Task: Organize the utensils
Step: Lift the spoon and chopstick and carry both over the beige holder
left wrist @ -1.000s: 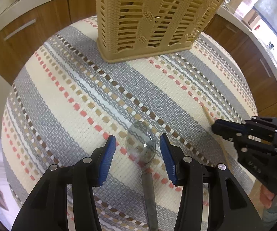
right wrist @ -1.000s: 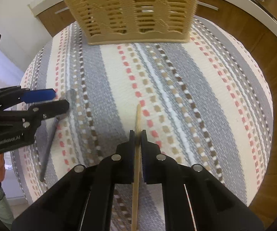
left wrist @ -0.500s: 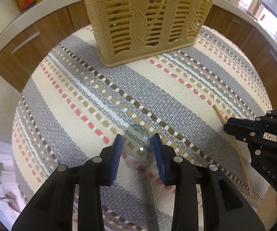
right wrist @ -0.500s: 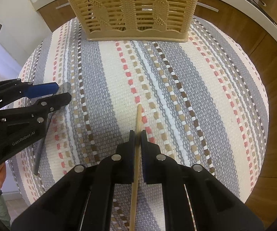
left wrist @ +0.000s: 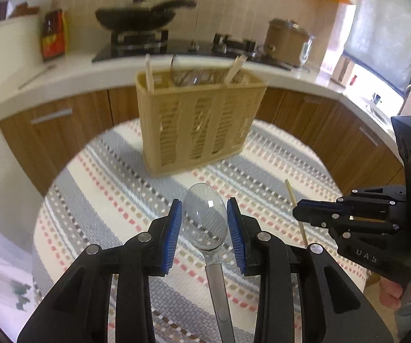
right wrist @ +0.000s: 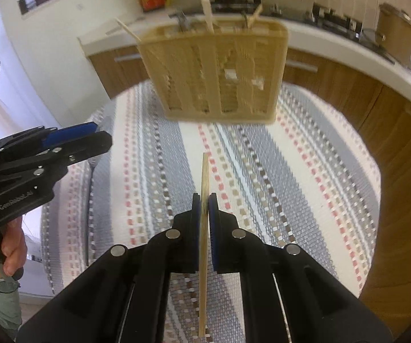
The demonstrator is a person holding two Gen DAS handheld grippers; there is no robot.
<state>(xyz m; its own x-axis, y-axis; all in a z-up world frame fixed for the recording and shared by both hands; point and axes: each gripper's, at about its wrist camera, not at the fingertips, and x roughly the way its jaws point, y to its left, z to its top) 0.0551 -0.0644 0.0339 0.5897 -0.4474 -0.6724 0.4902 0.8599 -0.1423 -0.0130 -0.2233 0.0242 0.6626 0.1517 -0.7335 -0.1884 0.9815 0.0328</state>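
My left gripper (left wrist: 205, 217) is shut on the bowl of a metal spoon (left wrist: 204, 220) and holds it above the striped cloth, handle running back under the gripper. My right gripper (right wrist: 204, 200) is shut on a wooden chopstick (right wrist: 204, 177), tip pointing at the beige slotted utensil basket (right wrist: 219, 71). The basket (left wrist: 199, 125) stands at the far side of the round table and holds several chopsticks and metal utensils. The right gripper (left wrist: 314, 214) with its chopstick (left wrist: 294, 203) shows at the right of the left wrist view; the left gripper (right wrist: 71, 140) shows at the left of the right wrist view.
The round table wears a striped woven cloth (right wrist: 291, 171). Behind it runs a white kitchen counter (left wrist: 62, 74) with wooden cabinets, a stove with a black pan (left wrist: 137, 17) and a pot (left wrist: 288, 43).
Both grippers have lifted and tilted up from the cloth, so the basket top and counter now show. The left gripper closed on the spoon and raised it; the right still holds the chopstick.
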